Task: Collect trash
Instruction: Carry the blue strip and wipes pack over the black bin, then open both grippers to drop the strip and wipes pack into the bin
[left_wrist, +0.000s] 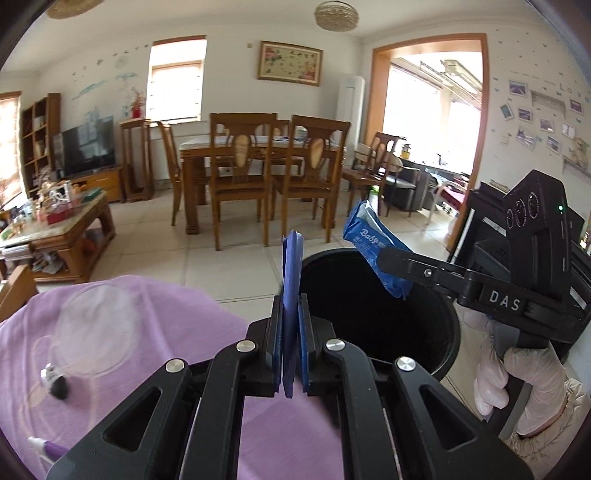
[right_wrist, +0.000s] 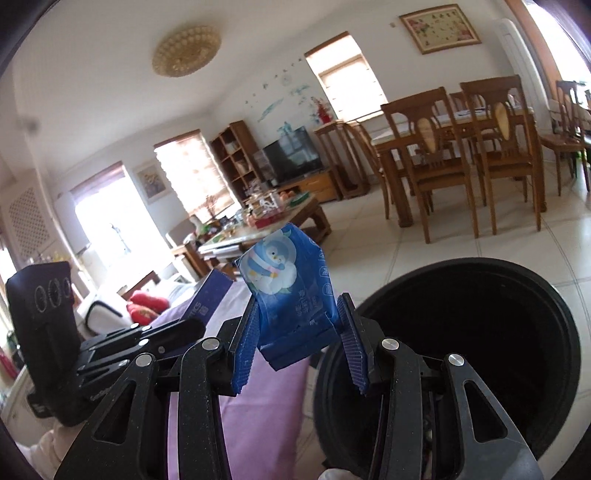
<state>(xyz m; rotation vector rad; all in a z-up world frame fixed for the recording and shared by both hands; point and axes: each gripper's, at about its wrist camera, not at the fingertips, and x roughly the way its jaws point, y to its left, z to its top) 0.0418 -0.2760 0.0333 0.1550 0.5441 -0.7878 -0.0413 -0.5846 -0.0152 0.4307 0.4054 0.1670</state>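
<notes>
Lilac cloth (left_wrist: 155, 332) covers the surface under me, smooth, with a clear plastic lid or dish (left_wrist: 96, 325) lying on it and a small purple-and-white tube (left_wrist: 48, 448) near its close edge. Just past the cloth's right edge stands the black bin (left_wrist: 448, 347), round, its mouth open and dark inside.

My left gripper (left_wrist: 291, 325) is pressed fully together on a flat dark-blue packet (left_wrist: 291, 280), thin, standing upright on its edge between the pads, at the bin's left rim. My right gripper (right_wrist: 301, 339) is partly spread, its ribbed blue pads clamped on either side of a blue tissue pack (right_wrist: 291, 288) printed with a penguin; seen from my left wrist, that pack (left_wrist: 373, 243) hangs over the far right part of the bin's mouth. My gloved hand (left_wrist: 517, 380) wraps the right handle.

Pale tiles (left_wrist: 229, 258) run out across the floor. Beyond stand a wooden dining table (left_wrist: 258, 147) with four or so chairs, a cluttered coffee table (left_wrist: 55, 229) to the left, a television (left_wrist: 86, 146) on a low cabinet, and shelving beside it. A framed picture (left_wrist: 290, 62) hangs on the far white wall, a tall white air conditioner (left_wrist: 349, 98) stands in the corner, and a wood-framed doorway (left_wrist: 430, 110) opens to a bright room.
</notes>
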